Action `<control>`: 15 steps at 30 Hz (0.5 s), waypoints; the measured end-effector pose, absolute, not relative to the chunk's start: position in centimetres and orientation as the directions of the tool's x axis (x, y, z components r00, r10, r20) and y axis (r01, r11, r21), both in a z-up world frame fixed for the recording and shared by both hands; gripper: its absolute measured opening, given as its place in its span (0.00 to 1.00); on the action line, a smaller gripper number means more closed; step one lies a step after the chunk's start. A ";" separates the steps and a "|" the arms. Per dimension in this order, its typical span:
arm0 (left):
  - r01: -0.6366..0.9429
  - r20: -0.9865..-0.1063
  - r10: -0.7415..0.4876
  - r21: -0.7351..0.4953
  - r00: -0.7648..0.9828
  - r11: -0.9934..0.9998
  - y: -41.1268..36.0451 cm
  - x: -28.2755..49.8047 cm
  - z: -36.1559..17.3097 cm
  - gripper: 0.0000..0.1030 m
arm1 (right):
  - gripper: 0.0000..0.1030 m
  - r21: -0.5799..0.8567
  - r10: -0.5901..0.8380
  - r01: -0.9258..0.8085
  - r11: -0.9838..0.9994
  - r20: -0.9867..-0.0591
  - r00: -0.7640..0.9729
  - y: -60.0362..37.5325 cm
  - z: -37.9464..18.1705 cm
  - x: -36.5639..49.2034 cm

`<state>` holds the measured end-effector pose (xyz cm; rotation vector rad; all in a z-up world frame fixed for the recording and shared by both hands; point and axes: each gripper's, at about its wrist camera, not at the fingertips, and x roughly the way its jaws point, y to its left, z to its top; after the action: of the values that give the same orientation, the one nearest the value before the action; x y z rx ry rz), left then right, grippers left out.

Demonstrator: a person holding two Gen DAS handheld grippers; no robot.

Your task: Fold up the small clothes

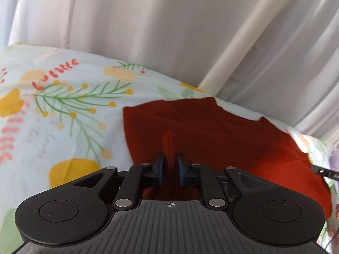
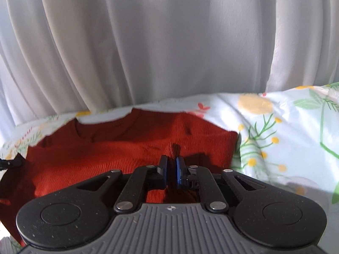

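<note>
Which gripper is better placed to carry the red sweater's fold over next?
Right, probably: the right gripper pinches a raised ridge of the red sweater tightly; the left gripper stands wider around its ridge, grip unclear.

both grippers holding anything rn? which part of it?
Both pinch the red sweater: the left gripper and the right gripper each have a raised fold of its knit between the pads. Which edge cannot be told.

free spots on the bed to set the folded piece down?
Bare floral sheet left of the red top, up to the white curtain; likewise right of it in the right wrist view. Crowded at the top's near edge, where both grippers pinch fabric.
</note>
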<state>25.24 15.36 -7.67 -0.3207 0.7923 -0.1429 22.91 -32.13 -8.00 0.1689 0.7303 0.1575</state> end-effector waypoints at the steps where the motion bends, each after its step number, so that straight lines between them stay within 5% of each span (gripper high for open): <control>1: 0.014 -0.675 -0.258 -0.344 0.691 0.939 15.4 25.1 -7.8 0.25 | 0.10 0.203 0.209 -0.097 0.974 -0.656 0.725 -32.2 -8.1 22.8; 5: 0.054 -0.683 -0.283 -0.336 0.673 0.940 15.0 25.0 -8.0 0.33 | 0.18 0.145 0.213 -0.156 0.977 -0.678 0.704 -31.7 -8.5 22.5; 8: 0.045 -0.700 -0.266 -0.317 0.663 0.947 14.8 25.2 -8.5 0.28 | 0.18 0.130 0.215 -0.173 0.976 -0.688 0.693 -31.3 -8.8 22.5; 10: 0.033 -0.709 -0.251 -0.306 0.659 0.951 14.8 25.4 -8.8 0.11 | 0.17 0.108 0.199 -0.174 0.979 -0.694 0.692 -31.0 -9.0 22.6; 15: 0.015 -0.672 -0.229 -0.308 0.704 0.951 15.9 25.3 -6.7 0.08 | 0.05 0.018 0.146 -0.183 0.983 -0.680 0.719 -29.6 -8.6 22.2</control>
<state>25.33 15.89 -6.72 -0.2909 0.7801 -0.1379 22.16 -29.59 -8.59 -0.0511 0.7469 0.1818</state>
